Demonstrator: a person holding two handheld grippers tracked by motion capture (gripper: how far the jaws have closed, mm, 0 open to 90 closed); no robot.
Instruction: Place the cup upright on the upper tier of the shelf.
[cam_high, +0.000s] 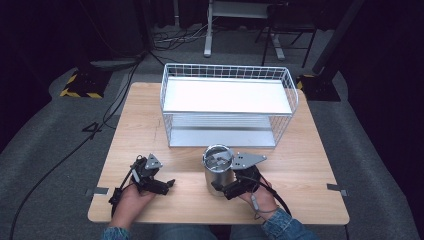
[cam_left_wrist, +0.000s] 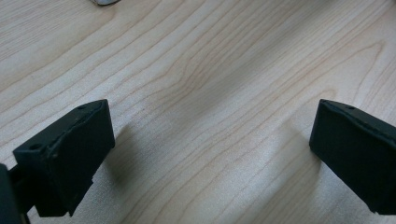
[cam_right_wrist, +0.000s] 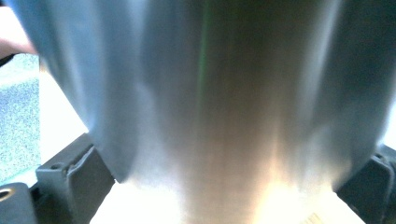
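steel cup (cam_right_wrist: 219, 116) blurred, cut off at top

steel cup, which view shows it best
The high view: the steel cup stands whole on the table, lid visible, right tongs around it. The right gripper view gives a blurred close-up of its wall; the left, a sliver.

Setting: a lab or recording studio, not a home. One small wooden table (cam_high: 300, 165) stood on grey carpet (cam_high: 45, 150), its edges marked with tape tabs (cam_high: 335, 187). Black drapes closed off the sides. Cables (cam_high: 75, 145) ran across the floor; a hazard-striped stand base (cam_high: 80, 85) and desk legs (cam_high: 208, 30) stood behind.
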